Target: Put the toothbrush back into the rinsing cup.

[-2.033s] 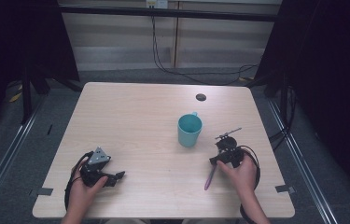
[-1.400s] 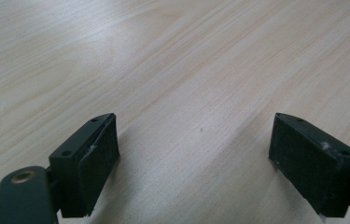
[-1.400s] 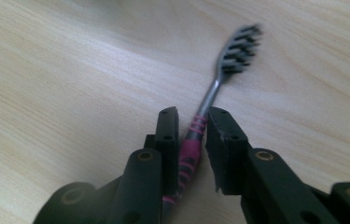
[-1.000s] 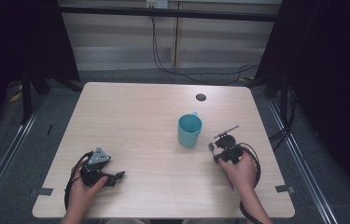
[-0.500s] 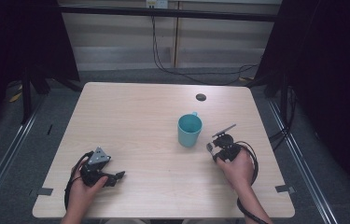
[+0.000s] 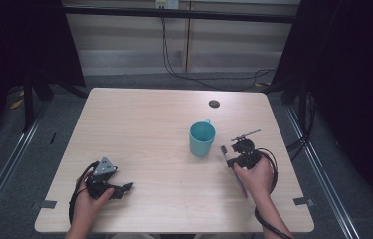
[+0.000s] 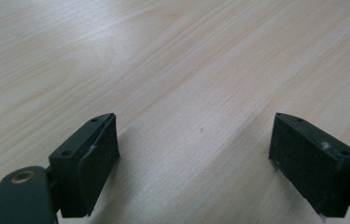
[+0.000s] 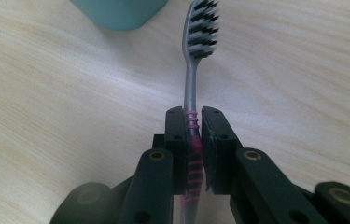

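Right claw [image 8: 193, 122] pinches toothbrush [image 8: 196, 56], now lifted nearer teal mug [image 6: 202, 139]; left claw [image 7: 196, 154] stays spread on bench [image 6: 144, 129].

Left gripper [image 6: 124, 188]: jaws wide apart, nothing between them, held low, hand [image 6: 90, 198] wrapped round the body. Right gripper [image 6: 227, 154]: jaws clamped together, pointing away from the person, hand [image 6: 254, 175] gripping behind them.

My counter [image 6: 144, 129] is pale wood with rounded corners. A teal mug [image 6: 202, 139] stands upright on it, right of centre. Beyond the mug, near the far edge, sits a small dark round spot [image 6: 214, 103]. The left half lies well apart from the mug.
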